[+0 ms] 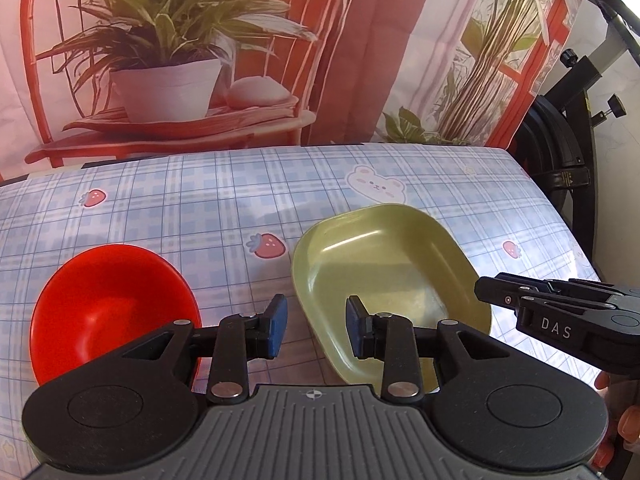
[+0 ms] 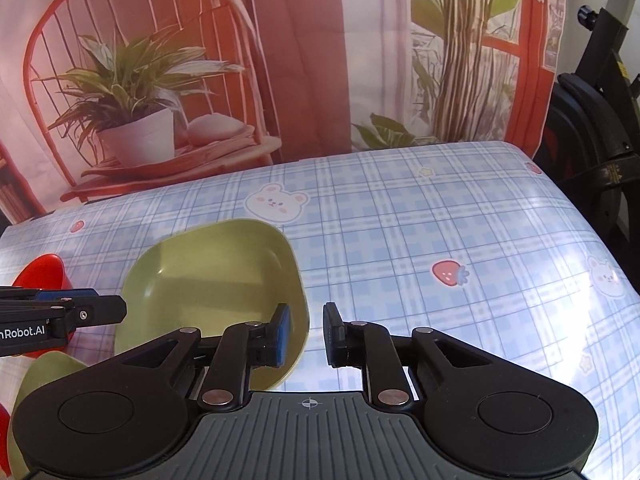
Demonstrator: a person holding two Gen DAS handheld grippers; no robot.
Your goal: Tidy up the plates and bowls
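Observation:
A green squarish plate (image 1: 384,280) lies on the checked tablecloth; it also shows in the right wrist view (image 2: 216,276). A red bowl (image 1: 108,304) sits to its left, its edge seen in the right wrist view (image 2: 44,272). My left gripper (image 1: 316,328) is open and empty, its jaws straddling the plate's near left rim. My right gripper (image 2: 306,334) is open and empty, its jaws on either side of the plate's near right rim. It enters the left wrist view from the right (image 1: 504,296). Another green dish (image 2: 44,384) peeks at the lower left of the right wrist view.
The tablecloth (image 2: 440,232) with bears and strawberries covers the table. A printed backdrop (image 1: 200,60) of a chair and plants hangs behind the far edge. A black exercise machine (image 2: 592,128) stands beyond the right edge.

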